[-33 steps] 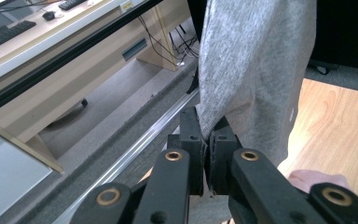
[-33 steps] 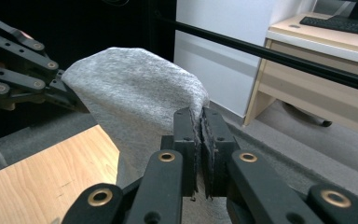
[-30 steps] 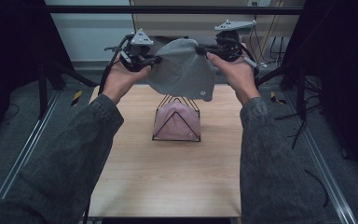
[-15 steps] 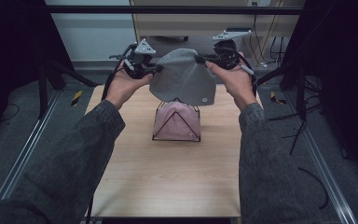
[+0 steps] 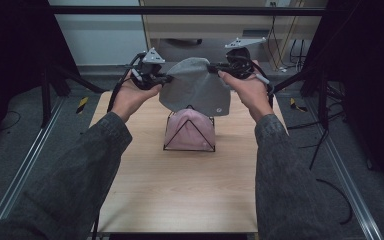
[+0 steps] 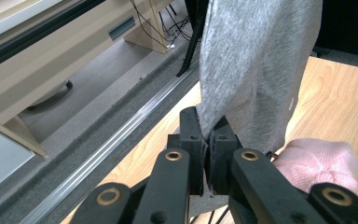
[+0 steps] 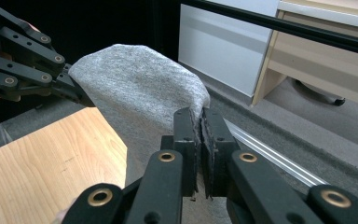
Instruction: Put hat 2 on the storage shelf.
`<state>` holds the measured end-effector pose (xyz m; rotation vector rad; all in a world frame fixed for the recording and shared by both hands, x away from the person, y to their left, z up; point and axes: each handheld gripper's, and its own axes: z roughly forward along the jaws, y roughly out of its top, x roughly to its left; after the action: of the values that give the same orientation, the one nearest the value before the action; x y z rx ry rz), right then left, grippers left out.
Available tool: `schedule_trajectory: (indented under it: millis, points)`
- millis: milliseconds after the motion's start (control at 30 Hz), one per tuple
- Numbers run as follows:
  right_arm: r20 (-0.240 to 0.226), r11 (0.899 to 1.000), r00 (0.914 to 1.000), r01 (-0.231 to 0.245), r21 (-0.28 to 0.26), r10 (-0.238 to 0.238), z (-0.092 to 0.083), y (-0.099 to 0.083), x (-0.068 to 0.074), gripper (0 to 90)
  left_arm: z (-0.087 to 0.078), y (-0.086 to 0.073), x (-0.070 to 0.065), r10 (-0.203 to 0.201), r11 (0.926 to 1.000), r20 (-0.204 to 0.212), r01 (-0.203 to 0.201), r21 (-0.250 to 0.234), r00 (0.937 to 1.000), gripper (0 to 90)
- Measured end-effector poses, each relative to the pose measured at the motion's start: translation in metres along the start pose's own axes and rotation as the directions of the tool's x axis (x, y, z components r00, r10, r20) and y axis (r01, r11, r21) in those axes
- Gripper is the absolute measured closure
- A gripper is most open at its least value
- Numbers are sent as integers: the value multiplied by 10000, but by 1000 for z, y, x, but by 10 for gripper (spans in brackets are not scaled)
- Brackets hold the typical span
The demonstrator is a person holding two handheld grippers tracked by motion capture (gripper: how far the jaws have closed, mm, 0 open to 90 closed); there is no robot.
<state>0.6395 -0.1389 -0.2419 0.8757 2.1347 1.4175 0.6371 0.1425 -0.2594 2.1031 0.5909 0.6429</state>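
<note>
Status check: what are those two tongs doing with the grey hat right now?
Left tongs, right tongs: both shut on grey hat. Hat above pink hat on wire stand. Nothing between.

table [image 5: 145,200]: sits dead centre, runs from the near edge away toward the back
stand [image 5: 189,131]: on the table, around the middle, a bit toward the far end
hat [image 5: 192,129]: on the stand, over its wire frame
cloth [image 5: 195,90]: hangs in the air right above the hat, just clear of it or barely touching, can't tell
left gripper [image 5: 166,78]: left of the cloth, pinching its left edge
right gripper [image 5: 214,66]: right of the cloth, clamped on its right edge
cabinet [image 5: 205,25]: behind the table, past the far edge
rails [image 5: 27,160]: on the floor along both sides of the table
</note>
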Motion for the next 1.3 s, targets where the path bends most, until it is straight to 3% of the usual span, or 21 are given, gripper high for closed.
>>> schedule_trajectory:
  millis: [567, 1300]
  points:
    - [-19, 9995, 10000, 24, 302, -23, 3, -16, 7, 860, 2, -15, -7, -142, 9998, 223, 138, 155, 9997, 872]
    - [-104, 9953, 9997, -200, 944, 211, 21, -49, 8, 860, 21, -40, -13, -296, 9969, 518, 257, 739, 9982, 873]
